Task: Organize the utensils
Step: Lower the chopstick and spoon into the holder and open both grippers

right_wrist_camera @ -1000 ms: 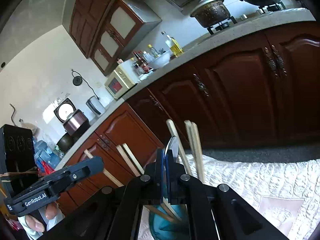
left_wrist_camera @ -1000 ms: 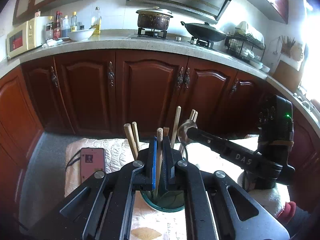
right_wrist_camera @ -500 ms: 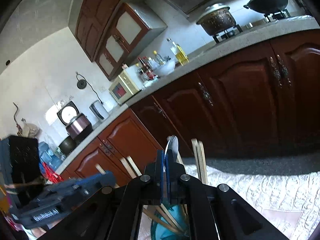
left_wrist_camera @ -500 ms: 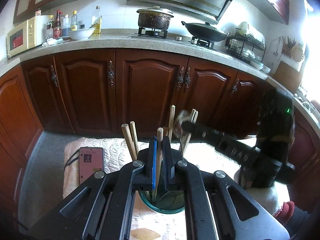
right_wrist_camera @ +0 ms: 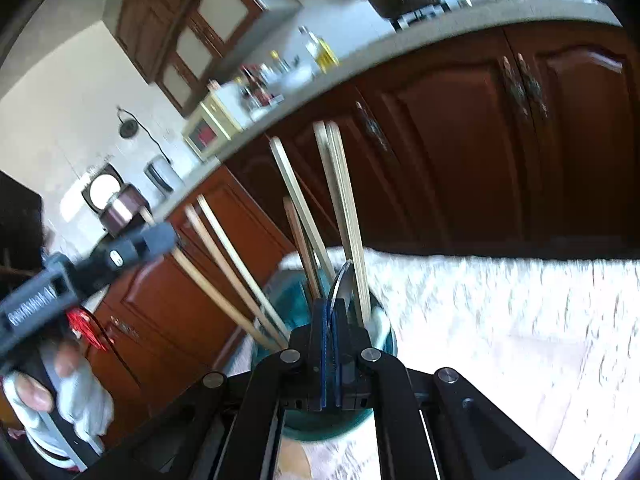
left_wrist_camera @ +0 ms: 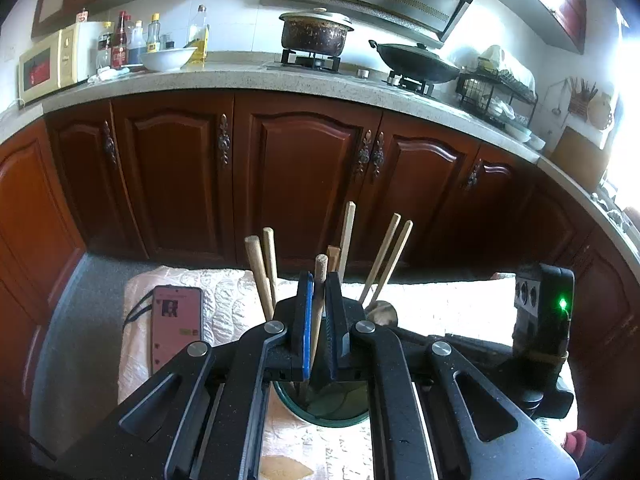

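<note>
Gripping a wooden chopstick (left_wrist_camera: 319,304) whose lower end sits inside the green cup (left_wrist_camera: 320,412), the left gripper (left_wrist_camera: 317,320) hangs just above its rim. Right gripper (right_wrist_camera: 331,344), directly over the same cup, pinches a metal spoon (right_wrist_camera: 345,282) among the other chopsticks (right_wrist_camera: 340,216) standing in it

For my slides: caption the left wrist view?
Left gripper clamps a wooden chopstick standing in the green cup.
</note>
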`<state>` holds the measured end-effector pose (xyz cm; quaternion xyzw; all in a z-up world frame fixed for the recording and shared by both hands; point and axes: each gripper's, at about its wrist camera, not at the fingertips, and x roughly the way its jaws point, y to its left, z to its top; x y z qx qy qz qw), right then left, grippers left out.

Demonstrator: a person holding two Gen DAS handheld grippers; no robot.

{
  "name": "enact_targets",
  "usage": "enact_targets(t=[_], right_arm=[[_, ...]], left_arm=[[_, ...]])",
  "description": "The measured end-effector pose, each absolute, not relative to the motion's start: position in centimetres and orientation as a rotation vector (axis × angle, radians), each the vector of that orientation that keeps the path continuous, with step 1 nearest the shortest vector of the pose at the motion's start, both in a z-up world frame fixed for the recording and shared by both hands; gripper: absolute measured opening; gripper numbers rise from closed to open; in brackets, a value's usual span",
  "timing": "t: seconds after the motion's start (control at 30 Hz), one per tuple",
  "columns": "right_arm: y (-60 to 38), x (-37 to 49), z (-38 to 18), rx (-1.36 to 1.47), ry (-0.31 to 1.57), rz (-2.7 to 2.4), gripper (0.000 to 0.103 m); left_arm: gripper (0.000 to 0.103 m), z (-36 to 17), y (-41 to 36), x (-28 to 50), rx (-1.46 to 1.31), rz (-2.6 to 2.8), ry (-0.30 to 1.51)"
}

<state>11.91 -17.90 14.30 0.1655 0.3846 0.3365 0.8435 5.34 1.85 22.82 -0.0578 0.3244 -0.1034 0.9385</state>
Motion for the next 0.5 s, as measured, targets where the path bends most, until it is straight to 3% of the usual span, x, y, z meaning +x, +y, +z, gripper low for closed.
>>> enact_targets(t=[0.07, 0.13, 0.2, 0.27, 0.4, 0.5], right_arm=[[-18.1, 11.9, 14.2, 0.367, 0.827, 0.711, 0.002], [-18.5, 11.9, 14.4, 0.367, 0.833, 0.686, 0.003], [-19.0, 11.6, 14.7, 0.368, 0.828, 0.679, 0.011], [-19.4, 11.2, 15.2, 0.368, 0.816, 0.672, 0.03], [-20.0, 10.3, 16.0, 0.359, 0.805, 0.647, 0.03], [-20.1, 9.1, 16.6, 0.32, 0.791, 0.607, 0.03]], left_arm=[[0.007, 22.7, 1.9, 5.2, -0.109, -0.197, 0.661], [0.022, 22.7, 1.9, 4.9, -0.096, -0.185, 0.657], [0.047, 22.9, 2.1, 4.5, -0.109, -0.188, 0.65], [0.05, 23.2, 2.2, 3.8, -0.109, -0.185, 0.632], [0.06, 23.4, 2.1, 2.6, -0.1, -0.18, 0.624], [0.061, 23.2, 1.9, 1.3, -0.073, -0.155, 0.618]])
